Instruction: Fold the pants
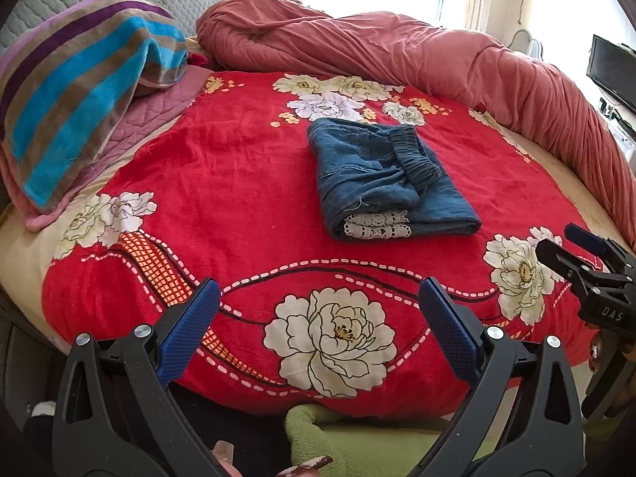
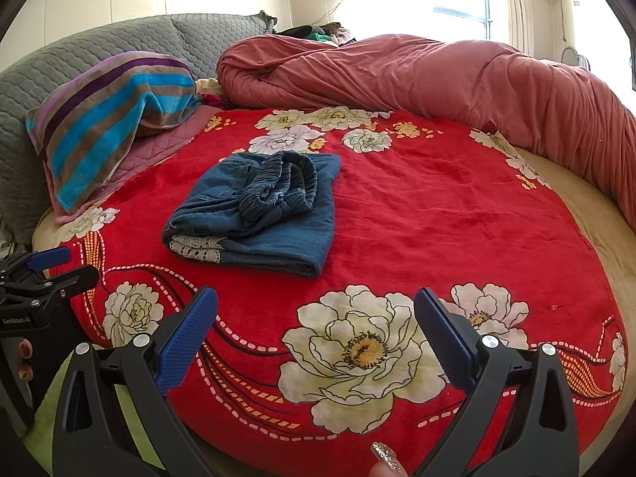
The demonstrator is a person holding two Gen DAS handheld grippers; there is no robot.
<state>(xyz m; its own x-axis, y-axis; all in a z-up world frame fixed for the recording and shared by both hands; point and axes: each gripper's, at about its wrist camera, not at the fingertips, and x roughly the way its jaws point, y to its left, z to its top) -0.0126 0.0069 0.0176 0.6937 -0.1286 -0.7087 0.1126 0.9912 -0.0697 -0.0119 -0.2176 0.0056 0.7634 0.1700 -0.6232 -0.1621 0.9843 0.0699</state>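
Far left, against the grey quilted headboard (image 2: 99,45): a pillow under a striped towel (image 1: 79,95), blue, purple and brown. At centre, on the red floral blanket (image 1: 238,183): the blue pants (image 1: 381,175), folded into a compact rectangular bundle, gathered elastic waistband on top, white lace hem trim peeking from the near edge. Behind and curving round to the right: a rolled pink duvet (image 1: 397,51), well apart from the bundle. Beyond it, a bright window.

Folding apparently finished, or all but: no leg trailing loose, layers stacked, top surface rumpled around the waistband. Left to do, at most, by this evidence: a smoothing pass or a squaring of the edges. Possibly nothing.

In the foreground of the left wrist view: left gripper (image 1: 318,306), blue pads spread wide, nothing between them, hovering over the near edge of the blanket and clear of the cloth. At right in the same view: right gripper (image 1: 572,254), seen side-on, apart from the pants. In the right wrist view: same right gripper (image 2: 316,312), blue pads likewise splayed wide, empty, touching nothing, poised above a large white flower print. Both tools short of the bundle, well back toward the bed's near edge. Below, a glittered fingernail (image 2: 383,455) at the handle.
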